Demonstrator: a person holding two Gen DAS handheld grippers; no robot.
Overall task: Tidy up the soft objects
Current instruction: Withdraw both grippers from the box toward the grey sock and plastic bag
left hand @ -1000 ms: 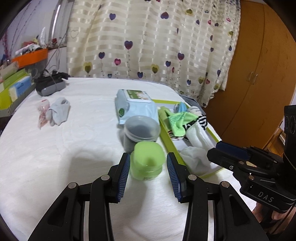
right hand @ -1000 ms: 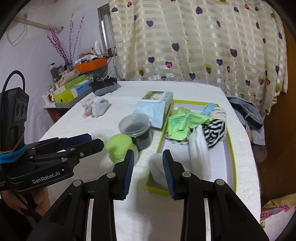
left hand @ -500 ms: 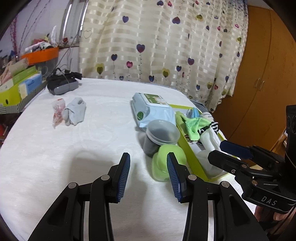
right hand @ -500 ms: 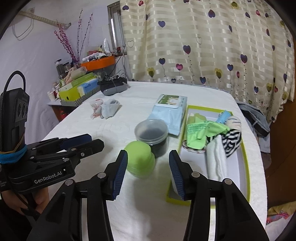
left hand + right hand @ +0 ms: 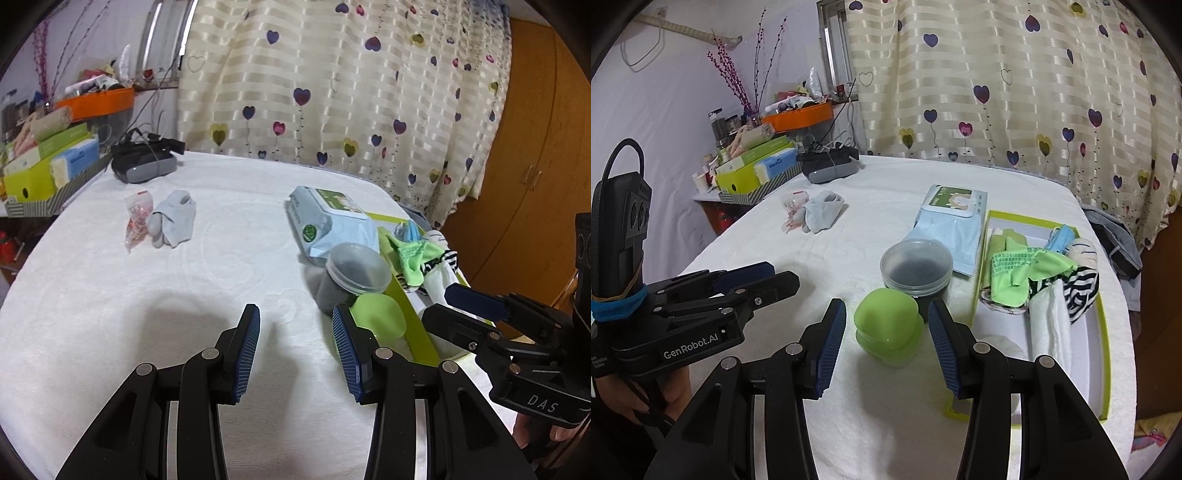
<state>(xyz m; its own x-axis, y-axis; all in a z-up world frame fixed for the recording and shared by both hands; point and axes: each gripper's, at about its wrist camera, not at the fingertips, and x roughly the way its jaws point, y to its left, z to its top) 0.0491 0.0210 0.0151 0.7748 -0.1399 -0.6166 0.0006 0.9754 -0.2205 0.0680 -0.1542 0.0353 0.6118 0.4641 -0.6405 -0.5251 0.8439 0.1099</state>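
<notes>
Swinging left since a second ago, my left tool [image 5: 295,339] now points at bare white surface [image 5: 110,314], spread wide and holding nothing; the green jar [image 5: 380,321] sits just past its right finger. My right tool [image 5: 886,343] has widened and frames that green jar [image 5: 886,325] without touching it. A grey sock [image 5: 173,221] lies far left, well apart from the lime-rimmed tray [image 5: 1102,332] holding socks [image 5: 1052,295] and cloths.
</notes>
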